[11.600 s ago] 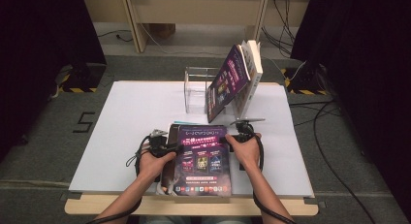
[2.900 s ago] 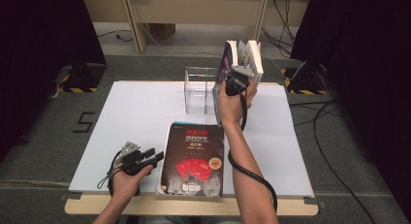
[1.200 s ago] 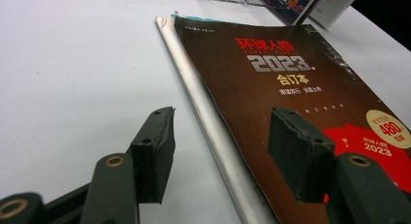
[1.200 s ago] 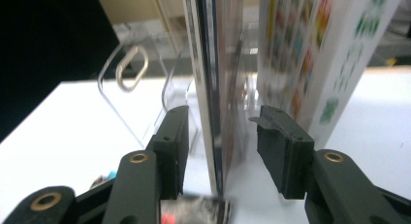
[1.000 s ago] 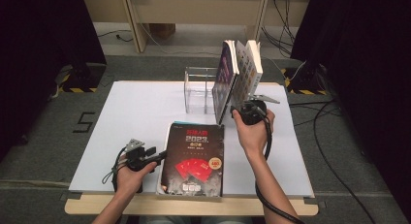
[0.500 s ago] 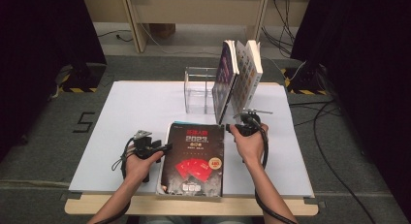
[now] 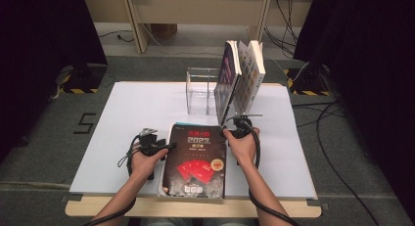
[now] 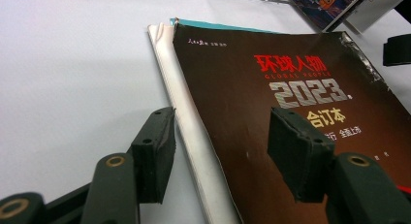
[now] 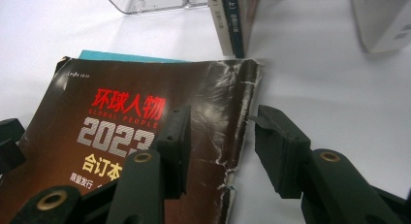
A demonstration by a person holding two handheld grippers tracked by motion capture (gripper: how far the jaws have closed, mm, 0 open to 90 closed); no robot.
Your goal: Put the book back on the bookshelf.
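A dark magazine point(image 7: 197, 160) with red characters and "2023" on its cover lies on top of a small stack at the table's front edge. My left gripper point(image 7: 169, 146) is open at its left side. In the left gripper view the jaws point(image 8: 225, 156) straddle the magazine's point(image 8: 271, 88) white page edge without pressing on it. My right gripper point(image 7: 229, 131) is open at the top right corner. In the right gripper view its jaws point(image 9: 228, 144) straddle the worn, cracked right edge of the magazine point(image 9: 121, 117).
A clear acrylic stand point(image 7: 200, 91) stands behind the stack. Two upright books point(image 7: 227, 81) point(image 7: 250, 72) lean together to the right of the stand. A teal cover point(image 9: 126, 56) peeks out under the magazine. The white table top point(image 7: 122, 118) has free room at the left.
My right hand has come down and toward the person, away from the upright books, to the magazine's right edge. My left hand has slid right to the magazine's left edge.
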